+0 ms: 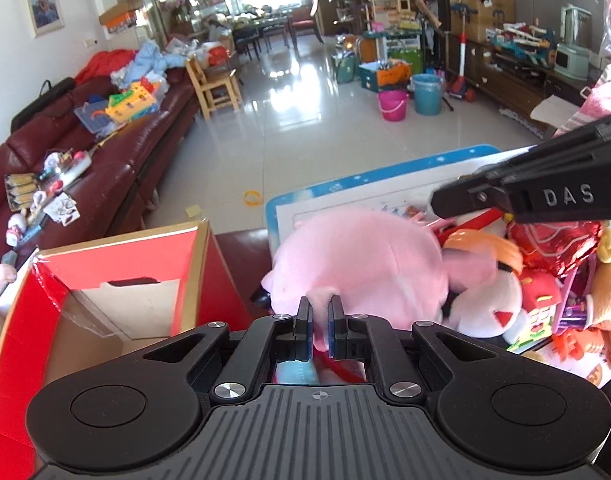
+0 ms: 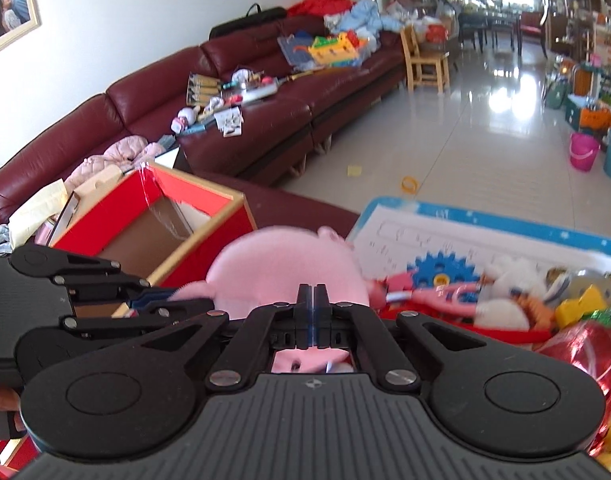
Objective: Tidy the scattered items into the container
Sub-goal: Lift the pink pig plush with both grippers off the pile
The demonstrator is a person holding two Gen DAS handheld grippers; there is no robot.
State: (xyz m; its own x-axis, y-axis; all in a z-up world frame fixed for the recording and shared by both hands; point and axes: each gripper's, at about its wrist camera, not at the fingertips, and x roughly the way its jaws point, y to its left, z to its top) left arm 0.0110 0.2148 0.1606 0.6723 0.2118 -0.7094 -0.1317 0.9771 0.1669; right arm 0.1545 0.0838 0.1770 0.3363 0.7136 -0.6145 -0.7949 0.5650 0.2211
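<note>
Pink plush toy [image 1: 357,264] pinched by both tongs, left [image 1: 320,312], right [image 2: 312,300] (lettered "DAS"), red box [image 1: 117,264] beside.

1. Open-topped box [image 2: 153,232], nothing inside: free way in from above.
2. Right of box: heaped toys [image 2: 505,304] on a board [image 2: 505,232], blocking low passage.
3. Beyond box: bare floor [image 2: 485,148], sofa [image 2: 265,136] cluttered.

box [image 1: 117,280] left of plush toy [image 1: 361,264], toy pile [image 1: 545,280] right
</note>
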